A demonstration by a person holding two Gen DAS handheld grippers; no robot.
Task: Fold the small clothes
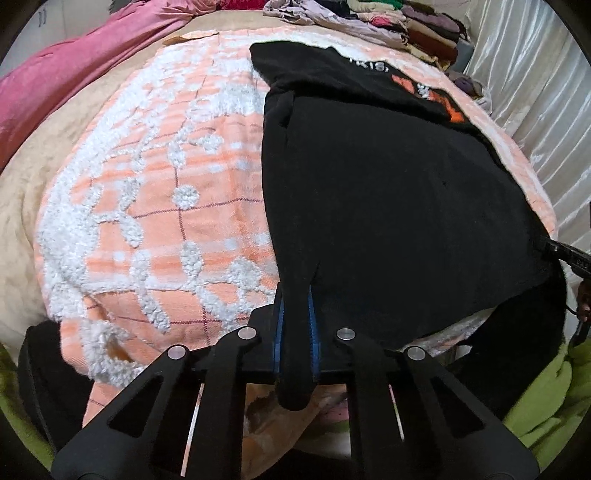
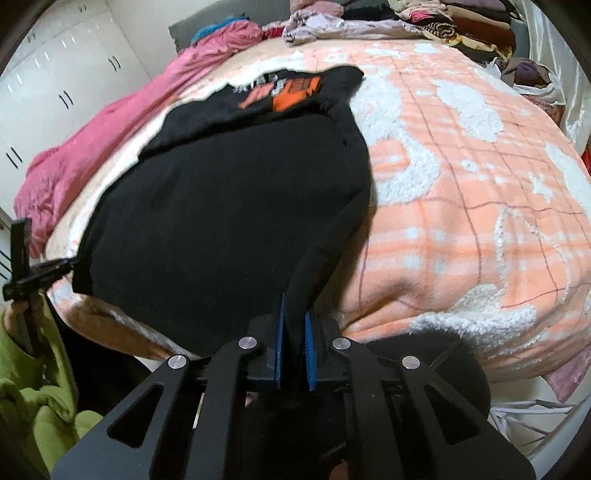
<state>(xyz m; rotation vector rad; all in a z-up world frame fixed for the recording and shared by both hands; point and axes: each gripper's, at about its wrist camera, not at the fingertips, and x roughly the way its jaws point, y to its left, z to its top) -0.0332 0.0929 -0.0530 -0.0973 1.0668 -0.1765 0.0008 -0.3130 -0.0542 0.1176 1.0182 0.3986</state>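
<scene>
I note a bed covered by an orange-and-white plaid blanket [image 1: 155,206] with raised white fleece patterning, which fills most of both wrist views; a beige sheet [image 1: 22,206] shows beneath it at the left side. A pink quilt [image 2: 92,140] lies bunched along the far left edge of the bed, and white wardrobe doors [image 2: 48,81] stand behind it. At the head of the bed I record a pile of folded clothes [image 2: 469,26] in mixed dark and pale colours, with a crumpled lilac garment [image 2: 332,26] just beside it. The task item, a black T-shirt [image 1: 388,206] with an orange and white print [image 2: 291,92] on its far portion, lies spread on the blanket near the front edge of the bed, its near hem raised off the surface at both corners. My left gripper [image 1: 295,325] has its blue-padded fingers [image 1: 279,325] drawn narrow and clamped on one near corner of the black T-shirt, a fold of cloth hanging down between them. My right gripper [image 2: 294,339] is likewise pinched close on the opposite near corner, the fabric rising taut from its blue pads [image 2: 309,343]. A green sleeve [image 2: 33,398] shows at the lower edge of both views.
</scene>
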